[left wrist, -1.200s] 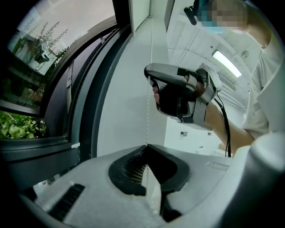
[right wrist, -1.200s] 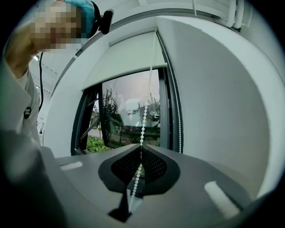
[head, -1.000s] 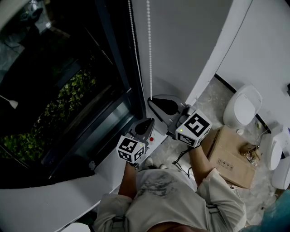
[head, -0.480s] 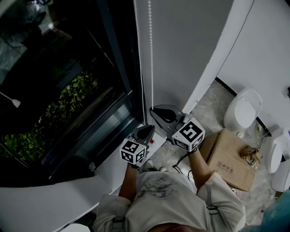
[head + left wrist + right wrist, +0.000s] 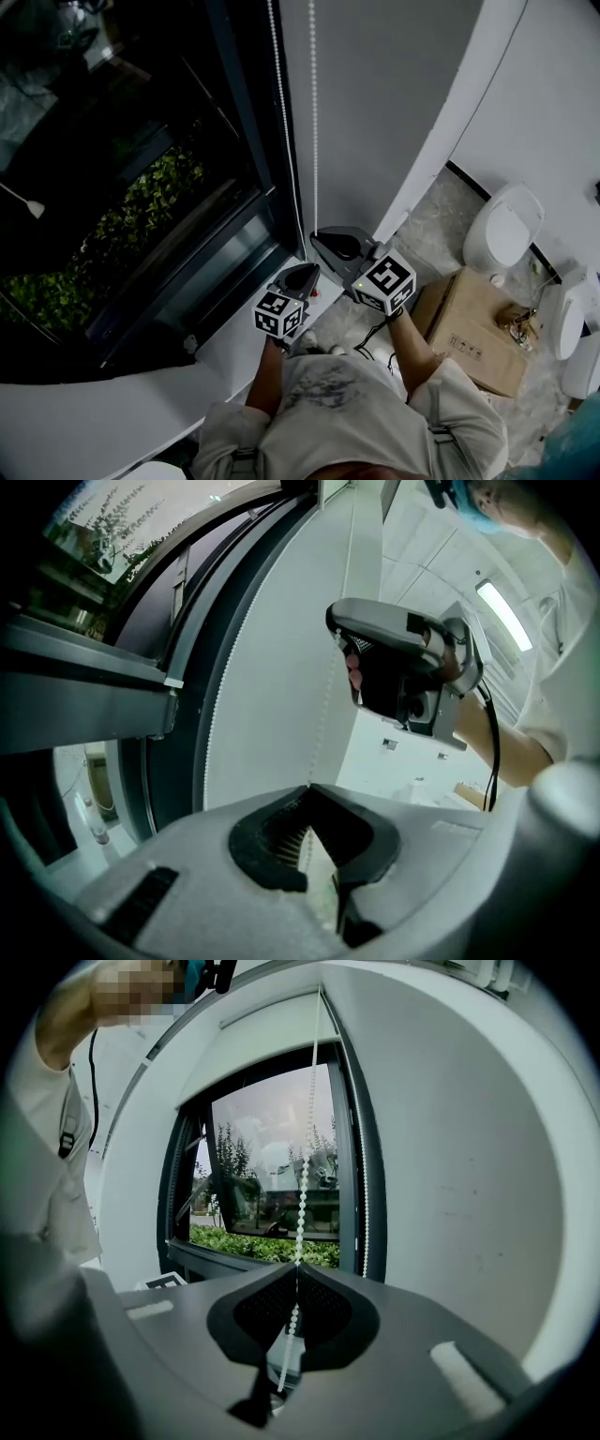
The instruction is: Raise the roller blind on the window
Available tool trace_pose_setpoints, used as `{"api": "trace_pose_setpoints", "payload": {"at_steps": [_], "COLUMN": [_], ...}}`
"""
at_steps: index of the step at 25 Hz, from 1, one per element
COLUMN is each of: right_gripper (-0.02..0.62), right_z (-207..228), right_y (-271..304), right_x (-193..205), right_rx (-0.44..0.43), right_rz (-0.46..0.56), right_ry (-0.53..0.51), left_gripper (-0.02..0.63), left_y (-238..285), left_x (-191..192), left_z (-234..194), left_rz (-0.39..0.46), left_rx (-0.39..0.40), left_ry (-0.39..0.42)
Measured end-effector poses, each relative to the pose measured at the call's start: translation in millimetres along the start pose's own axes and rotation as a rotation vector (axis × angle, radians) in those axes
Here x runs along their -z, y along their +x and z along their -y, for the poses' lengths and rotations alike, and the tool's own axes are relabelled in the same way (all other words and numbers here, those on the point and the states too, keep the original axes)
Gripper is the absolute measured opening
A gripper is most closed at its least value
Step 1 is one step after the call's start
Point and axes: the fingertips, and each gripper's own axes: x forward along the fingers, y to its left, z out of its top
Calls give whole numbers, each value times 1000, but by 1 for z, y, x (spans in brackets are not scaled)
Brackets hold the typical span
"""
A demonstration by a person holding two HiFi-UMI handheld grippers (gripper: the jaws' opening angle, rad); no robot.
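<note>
Both tongs are clamped on the bead chain [image 5: 302,1176]. The right gripper [image 5: 296,1271] has its jaws together w/ the beads running between the pads, and the left gripper [image 5: 308,791] is likewise pinched shut on it. It looks like the same strand, right above left, but the head view is too dark to be sure. A second strand [image 5: 363,1176] hangs free along the window [image 5: 141,187] frame. The roller blind [image 5: 267,1035] is a pale band at the window top, w/ the glass below it bare.

Risks, as I judge them:
- A jerky pull could let the beads slip through the pads, so the hand drops and the blind doesn't move.
- Both grippers sit low, near the window sill [image 5: 234,352], so little stroke is left and a regrip is prob. due. Letting go w/ both at once may let the blind run back.
- Pulling out from the window, not straight down, could make the chain jump at the window top.
- Pulling the wrong strand sends the blind down, not up.

Containers: a cardboard box [image 5: 469,323] sits on the floor right of the window, well apart. Its flaps are shut and its contents unseen, and a metal fitting [image 5: 516,314] lies on top. The toilet [image 5: 504,225] is also right of the window, lid down.
</note>
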Motion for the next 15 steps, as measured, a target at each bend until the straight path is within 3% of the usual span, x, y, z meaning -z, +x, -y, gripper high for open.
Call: {"api": "trace_pose_setpoints", "payload": {"at_steps": [6,15], "right_gripper": [11,12], "right_z": [-5,-9], "right_y": [1,1], "right_x": [22,23], "right_rx": [-5,-8], "right_rz": [-36,-30], "right_ry": [16,14], "left_gripper": [11,13], "left_y": [-1,-8], "left_x": [22,23], "left_z": [-5,2], "left_rz": [-30,-31], "left_rx": [-18,-16], "left_ry": [2,44]}}
